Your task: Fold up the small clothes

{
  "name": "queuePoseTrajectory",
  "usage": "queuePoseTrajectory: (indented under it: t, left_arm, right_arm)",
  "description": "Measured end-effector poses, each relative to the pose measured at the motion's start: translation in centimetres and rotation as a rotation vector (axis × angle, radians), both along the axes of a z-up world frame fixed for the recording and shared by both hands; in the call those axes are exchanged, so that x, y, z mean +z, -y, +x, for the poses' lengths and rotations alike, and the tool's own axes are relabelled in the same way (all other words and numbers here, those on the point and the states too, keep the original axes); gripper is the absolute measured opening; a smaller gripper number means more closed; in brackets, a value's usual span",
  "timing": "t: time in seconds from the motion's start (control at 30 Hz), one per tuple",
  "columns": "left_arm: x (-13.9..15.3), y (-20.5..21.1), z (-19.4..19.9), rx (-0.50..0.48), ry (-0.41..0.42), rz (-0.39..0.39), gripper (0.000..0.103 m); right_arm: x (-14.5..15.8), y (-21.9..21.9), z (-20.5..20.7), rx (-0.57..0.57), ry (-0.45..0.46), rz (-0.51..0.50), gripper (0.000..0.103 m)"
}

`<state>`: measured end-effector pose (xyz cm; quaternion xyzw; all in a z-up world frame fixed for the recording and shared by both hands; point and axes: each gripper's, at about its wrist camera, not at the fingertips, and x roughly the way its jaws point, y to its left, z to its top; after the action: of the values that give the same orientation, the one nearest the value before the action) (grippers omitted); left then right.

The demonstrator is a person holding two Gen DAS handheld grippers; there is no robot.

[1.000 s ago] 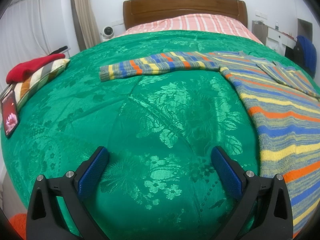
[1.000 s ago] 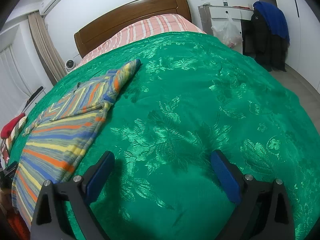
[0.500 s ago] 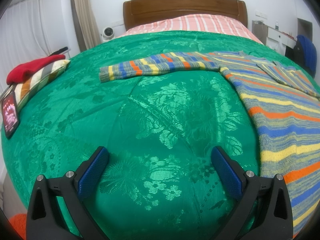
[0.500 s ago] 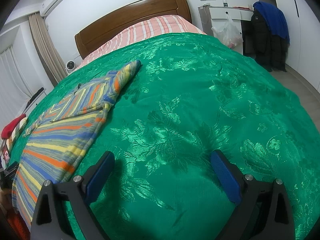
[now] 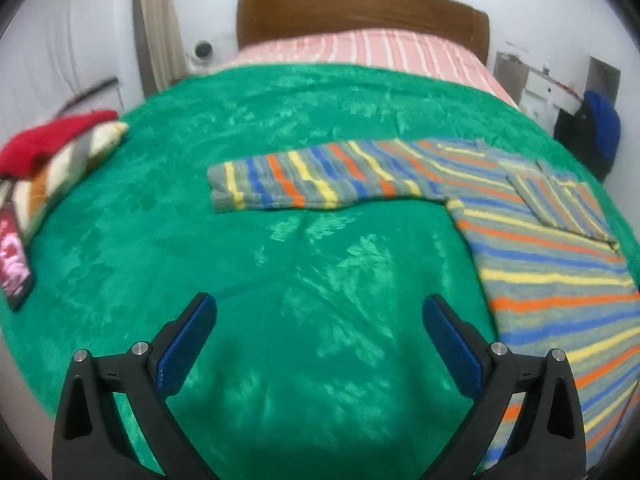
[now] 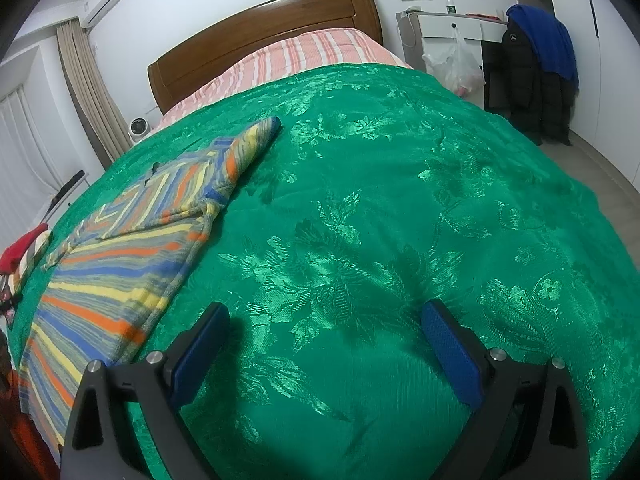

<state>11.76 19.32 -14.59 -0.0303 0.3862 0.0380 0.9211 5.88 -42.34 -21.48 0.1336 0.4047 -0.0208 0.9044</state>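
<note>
Green bedspread [image 5: 304,264] covered the bed, wooden headboard [image 6: 260,36] behind. Red cloth [image 5: 52,136] on a striped pillow [image 5: 64,172] lay at the far left edge, phone [image 5: 12,264] beside it. Striped sweater [image 5: 540,264] lay flat on the spread, one sleeve [image 5: 304,184] stretched out leftward. Left gripper [image 5: 318,320] was spread wide over bare spread, holding nothing. Right gripper [image 6: 324,326] likewise wide and empty, sweater just to its left.

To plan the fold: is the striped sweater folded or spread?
Partly folded: the striped sweater has one sleeve stretched out, the other laid across its body.
</note>
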Motion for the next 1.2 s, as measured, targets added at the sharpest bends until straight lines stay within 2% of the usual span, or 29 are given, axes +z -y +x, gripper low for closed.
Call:
queuePoseTrajectory:
  t: [0.13, 0.23, 0.3, 0.4, 0.57, 1.2]
  left_arm:
    - [-1.4, -1.7, 4.2, 0.024, 0.008, 0.046, 0.103]
    - [-5.1, -2.1, 7.2, 0.008, -0.102, 0.051, 0.103]
    - [-5.0, -1.9, 7.0, 0.023, -0.066, 0.077, 0.103]
    - [-5.2, -1.6, 6.8, 0.028, -0.055, 0.115, 0.103]
    - [-5.5, -2.3, 6.8, 0.022, -0.056, 0.062, 0.103]
    - [-5.2, -1.6, 6.2, 0.022, -0.053, 0.069, 0.103]
  right_arm:
    - [-0.1, -0.1, 0.0, -0.002, -0.004, -0.008, 0.096]
    - [-0.1, -0.5, 0.2, -0.004, -0.018, -0.032, 0.096]
    - [-0.1, -0.7, 0.3, -0.005, -0.027, -0.045, 0.096]
    - [-0.1, -0.7, 0.4, -0.006, -0.029, -0.047, 0.096]
    - [-0.1, -0.8, 0.4, -0.007, -0.031, -0.049, 0.096]
    - [-0.5, -1.8, 1.1, -0.021, -0.074, -0.129, 0.097]
